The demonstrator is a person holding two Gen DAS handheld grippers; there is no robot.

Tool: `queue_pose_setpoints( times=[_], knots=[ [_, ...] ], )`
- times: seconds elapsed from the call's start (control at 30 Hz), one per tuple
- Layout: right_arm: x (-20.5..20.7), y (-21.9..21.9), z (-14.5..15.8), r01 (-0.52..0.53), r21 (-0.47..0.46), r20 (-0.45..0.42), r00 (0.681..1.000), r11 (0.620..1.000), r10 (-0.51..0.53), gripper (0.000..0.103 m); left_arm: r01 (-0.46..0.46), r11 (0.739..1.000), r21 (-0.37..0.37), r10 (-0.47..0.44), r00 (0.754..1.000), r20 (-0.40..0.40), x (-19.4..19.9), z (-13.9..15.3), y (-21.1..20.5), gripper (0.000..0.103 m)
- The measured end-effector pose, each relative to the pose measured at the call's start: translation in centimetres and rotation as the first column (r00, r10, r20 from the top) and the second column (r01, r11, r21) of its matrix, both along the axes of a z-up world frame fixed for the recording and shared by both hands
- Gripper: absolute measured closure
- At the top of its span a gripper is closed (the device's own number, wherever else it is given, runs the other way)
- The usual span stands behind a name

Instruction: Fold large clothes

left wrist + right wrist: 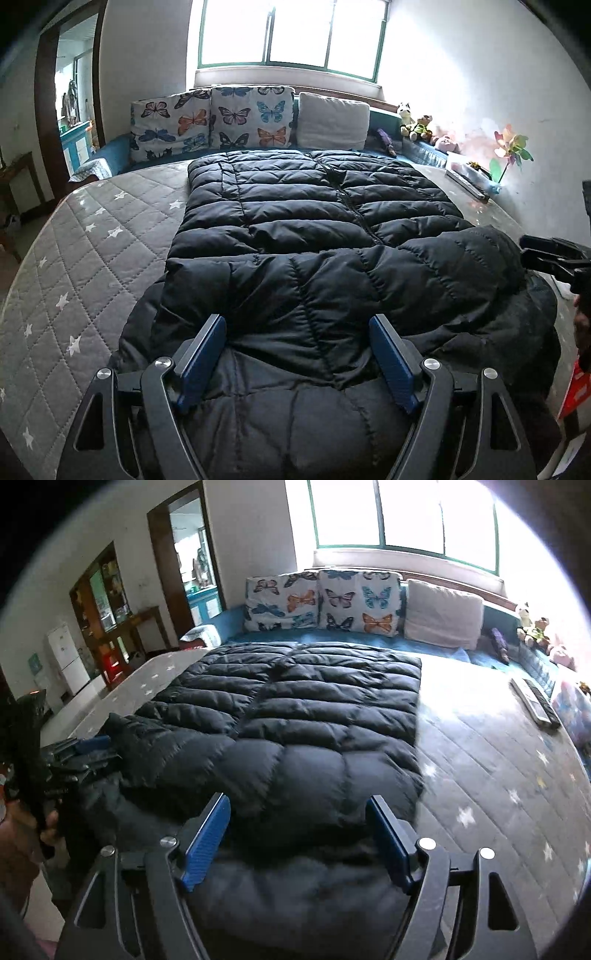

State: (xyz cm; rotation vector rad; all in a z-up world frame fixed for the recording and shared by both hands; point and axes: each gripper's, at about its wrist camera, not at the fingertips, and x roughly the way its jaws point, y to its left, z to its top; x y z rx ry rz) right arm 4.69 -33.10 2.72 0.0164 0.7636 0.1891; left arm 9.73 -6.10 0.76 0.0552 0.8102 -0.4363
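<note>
A large black quilted puffer jacket (295, 206) lies flat on the grey star-patterned bed (92, 258), its zip running away from me. Sleeves are folded across its near part. It also shows in the right wrist view (303, 709). My left gripper (297, 328) is open, its blue pads just above the jacket's near end, holding nothing. My right gripper (297, 808) is open over the jacket's near right part, holding nothing. The right gripper shows at the right edge of the left wrist view (550, 254); the left gripper shows at the left of the right wrist view (77, 753).
Two butterfly pillows (210, 122) and a white pillow (332, 120) line the headboard under the window. Soft toys (417, 125) and a pinwheel (509, 151) sit along the right wall. A remote control (535, 701) lies on the bed's right side. A doorway (74, 103) is at the left.
</note>
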Motion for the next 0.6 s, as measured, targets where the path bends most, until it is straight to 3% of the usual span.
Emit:
queue_pose_setpoints(
  times=[0.13, 0.2, 0.43, 0.6],
  knots=[
    [2.4, 1.1, -3.0, 0.021, -0.067, -0.065, 0.998, 0.998, -0.025, 0.020, -0.014, 1.000, -0.008, 0.014, 1.000, 0.000, 0.2, 0.0, 0.1, 0.018],
    [2.9, 0.7, -4.4, 0.035, -0.047, -0.091, 0.995, 0.998, -0.040, 0.020, -0.021, 1.000, -0.011, 0.021, 1.000, 0.000, 0.1, 0.0, 0.1, 0.018],
    [1.7, 1.2, -3.0, 0.050, -0.109, -0.091, 0.994, 0.993, -0.060, 0.020, -0.033, 0.999, 0.019, 0.032, 0.999, 0.011, 0.1, -0.3, -0.2, 0.018],
    [-0.6, 2.5, -0.6, 0.002, -0.071, -0.051, 0.999, 0.997, -0.006, 0.020, -0.036, 0.999, 0.023, 0.035, 0.999, 0.013, 0.0, -0.3, -0.2, 0.018]
  ],
)
